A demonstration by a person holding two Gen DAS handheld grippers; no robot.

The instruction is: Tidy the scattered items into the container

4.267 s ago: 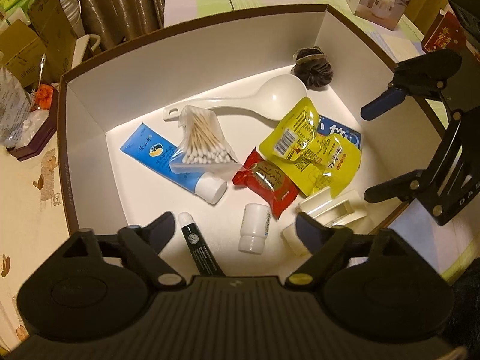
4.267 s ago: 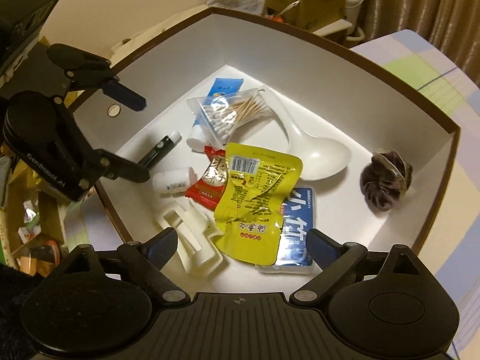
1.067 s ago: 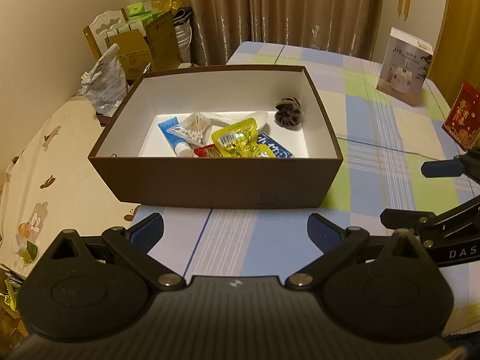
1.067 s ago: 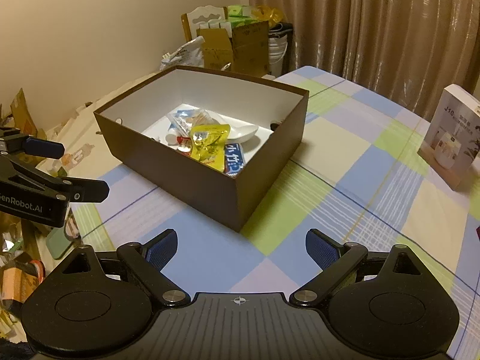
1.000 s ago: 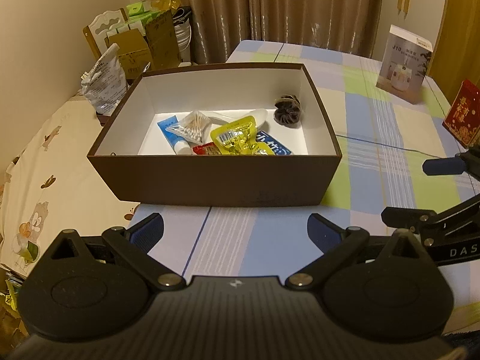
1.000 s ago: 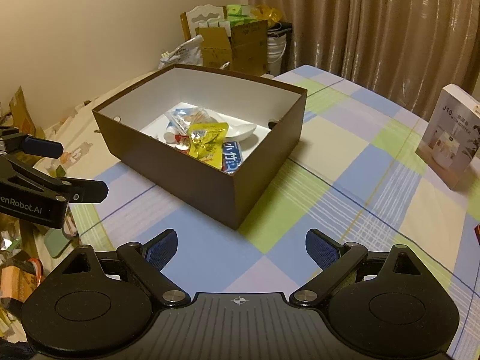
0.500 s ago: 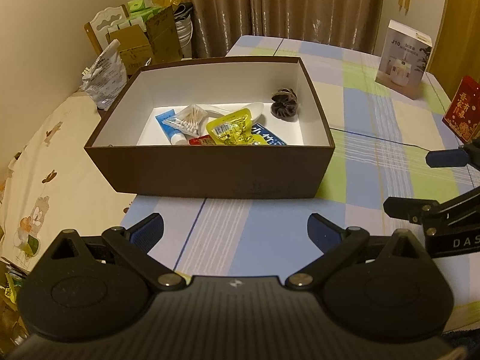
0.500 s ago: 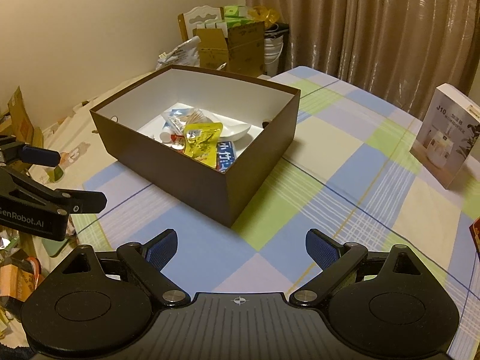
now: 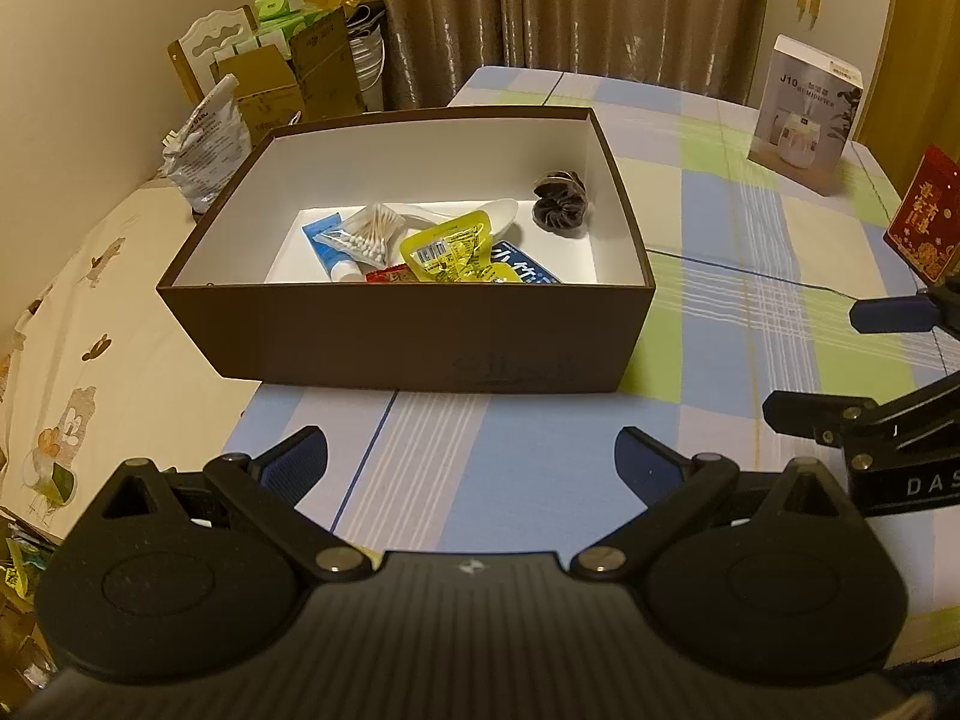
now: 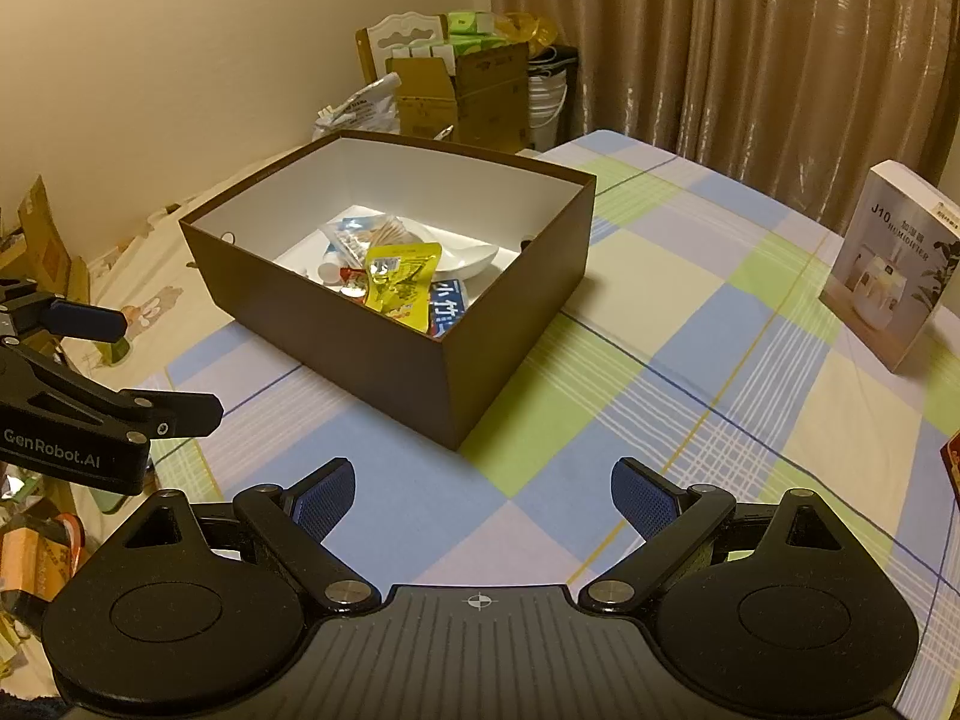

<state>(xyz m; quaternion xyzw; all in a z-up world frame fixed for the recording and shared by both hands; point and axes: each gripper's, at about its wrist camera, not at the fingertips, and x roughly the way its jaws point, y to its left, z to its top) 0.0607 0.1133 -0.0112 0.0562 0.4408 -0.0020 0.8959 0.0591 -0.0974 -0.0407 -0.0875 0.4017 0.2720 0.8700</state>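
A brown box [image 9: 408, 336] [image 10: 360, 354] with white inner walls stands on the checked tablecloth. Inside lie a yellow snack pouch [image 9: 447, 252] [image 10: 401, 282], a bag of cotton swabs [image 9: 366, 234], a blue tube [image 9: 327, 246], a white spoon [image 9: 480, 213], a dark scrunchie [image 9: 558, 207] and a blue packet [image 9: 519, 270]. My left gripper [image 9: 471, 468] is open and empty, held back from the box's near wall. My right gripper [image 10: 480, 498] is open too, off the box's corner. Each gripper shows in the other's view: the right gripper [image 9: 840, 360], the left gripper [image 10: 156, 366].
A white humidifier carton [image 9: 804, 114] [image 10: 894, 276] stands on the far right of the cloth. A red packet [image 9: 924, 222] leans at the right edge. Cardboard boxes [image 10: 462, 96] and bags pile against the wall beyond the table. Bedding with cartoon prints [image 9: 78, 324] lies left.
Both grippers have pulled back and up from over the inside of the box to well outside it; in the last second they keep drifting slightly away. Both stay open.
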